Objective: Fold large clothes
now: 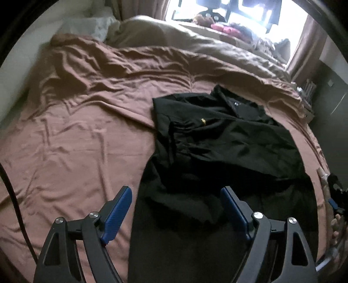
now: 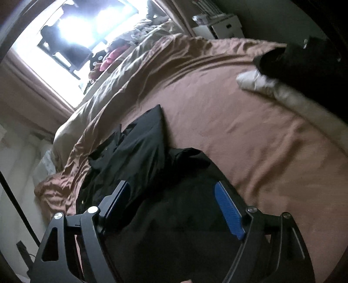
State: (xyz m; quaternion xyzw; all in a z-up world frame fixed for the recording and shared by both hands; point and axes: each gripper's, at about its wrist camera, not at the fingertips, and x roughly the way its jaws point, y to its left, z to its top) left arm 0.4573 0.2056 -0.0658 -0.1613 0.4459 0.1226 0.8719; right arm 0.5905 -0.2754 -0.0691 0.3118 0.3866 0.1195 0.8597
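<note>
A large black garment point(image 1: 217, 148) with a small gold logo lies partly folded and rumpled on the pink-brown bed sheet point(image 1: 76, 141). My left gripper point(image 1: 176, 209) is open just above the garment's near edge, its blue pads point(image 1: 118, 209) wide apart and holding nothing. In the right wrist view the same black garment point(image 2: 148, 152) lies on the sheet point(image 2: 250, 141). My right gripper point(image 2: 171, 209) is open over the garment's near part, empty, one blue pad point(image 2: 228, 209) clearly lit.
A beige duvet point(image 1: 195, 41) is bunched at the far side under a bright window point(image 1: 239, 13). White pillows point(image 1: 91, 24) lie far left. A white and black pile point(image 2: 282, 71) sits at the sheet's right edge. A white shelf point(image 2: 219, 28) stands beyond the bed.
</note>
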